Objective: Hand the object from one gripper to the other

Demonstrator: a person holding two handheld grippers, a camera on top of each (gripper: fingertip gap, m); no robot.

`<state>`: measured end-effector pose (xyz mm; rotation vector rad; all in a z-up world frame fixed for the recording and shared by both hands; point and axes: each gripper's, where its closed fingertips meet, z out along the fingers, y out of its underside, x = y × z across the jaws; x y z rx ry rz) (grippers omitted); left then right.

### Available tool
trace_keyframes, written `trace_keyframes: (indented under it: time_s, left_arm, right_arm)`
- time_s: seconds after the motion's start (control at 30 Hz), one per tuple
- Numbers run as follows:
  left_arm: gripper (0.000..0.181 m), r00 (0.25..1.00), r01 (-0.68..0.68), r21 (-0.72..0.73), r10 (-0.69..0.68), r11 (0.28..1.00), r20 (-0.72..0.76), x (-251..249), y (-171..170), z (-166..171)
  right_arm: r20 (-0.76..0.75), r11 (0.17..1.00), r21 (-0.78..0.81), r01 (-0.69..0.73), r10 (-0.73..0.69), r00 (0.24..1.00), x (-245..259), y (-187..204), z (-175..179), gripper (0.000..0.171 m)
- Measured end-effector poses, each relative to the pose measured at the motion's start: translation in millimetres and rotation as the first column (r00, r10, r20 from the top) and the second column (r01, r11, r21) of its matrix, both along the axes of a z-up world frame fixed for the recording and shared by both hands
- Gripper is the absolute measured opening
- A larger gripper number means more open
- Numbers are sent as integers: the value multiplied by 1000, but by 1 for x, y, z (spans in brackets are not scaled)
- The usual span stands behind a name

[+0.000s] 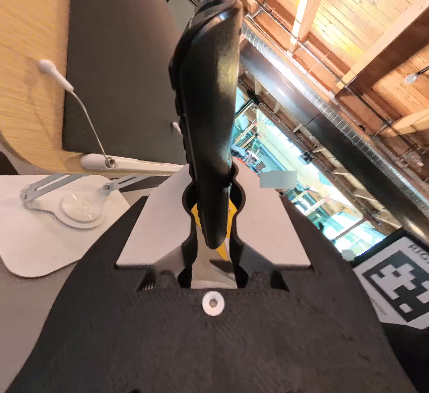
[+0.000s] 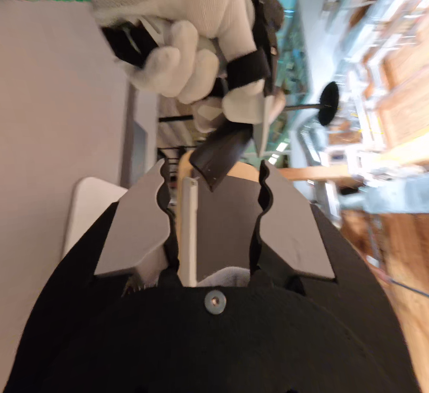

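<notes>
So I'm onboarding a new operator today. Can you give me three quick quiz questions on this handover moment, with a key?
1. True or false: the left gripper is shut on the black object.
2. The right gripper is: A) shut on the object, B) open and empty, C) out of view.
3. In the right wrist view, what covers the hand on the other gripper?

Key: 1 true. 2 B. 3 a white glove.
</notes>
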<state>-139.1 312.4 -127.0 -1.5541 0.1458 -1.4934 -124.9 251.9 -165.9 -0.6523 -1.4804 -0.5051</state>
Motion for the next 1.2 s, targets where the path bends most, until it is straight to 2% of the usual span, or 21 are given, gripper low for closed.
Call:
trace_keyframes:
  time_s: [0.1,0.33,0.47,0.6,0.8,0.97,1.03,1.07,1.13,1.2]
  left_arm:
    - [22,998,55,-37,-54,998,30,4,-2,-2]
    - [22,970,220,-108,-207,969,125,33,-8,-14]
    - [23,965,238,-112,-222,965,138,36,-9,-14]
    - [28,977,201,-78,-195,976,85,41,-10,-10]
    - [67,997,60,21,-59,998,-52,38,-7,-2]
    - [68,968,-98,200,140,975,-210,24,-5,10]
    - [67,920,-138,330,244,934,-306,24,-9,16]
    - [63,869,-177,434,347,884,-353,22,-9,20]
    - [60,724,-201,651,559,731,-404,21,-13,30]
    - [64,533,-151,829,750,539,-391,24,-17,37]
  right_arm:
    - [-79,982,174,72,-59,995,-2,13,9,70]
    - [-125,955,267,127,-97,987,2,28,1,39]
    - [-159,955,271,122,-81,984,6,27,4,27]
    - [-205,979,177,104,-66,977,8,22,13,23]
    - [-291,996,-85,29,-53,955,20,26,19,21]
    - [-410,936,-346,-66,-88,908,39,35,28,22]
    - [-492,875,-459,-152,-108,864,45,37,33,22]
    - [-528,834,-517,-194,-131,839,48,40,34,22]
    - [-592,722,-618,-311,-168,788,50,41,35,22]
    - [-667,584,-675,-450,-224,710,50,43,38,22]
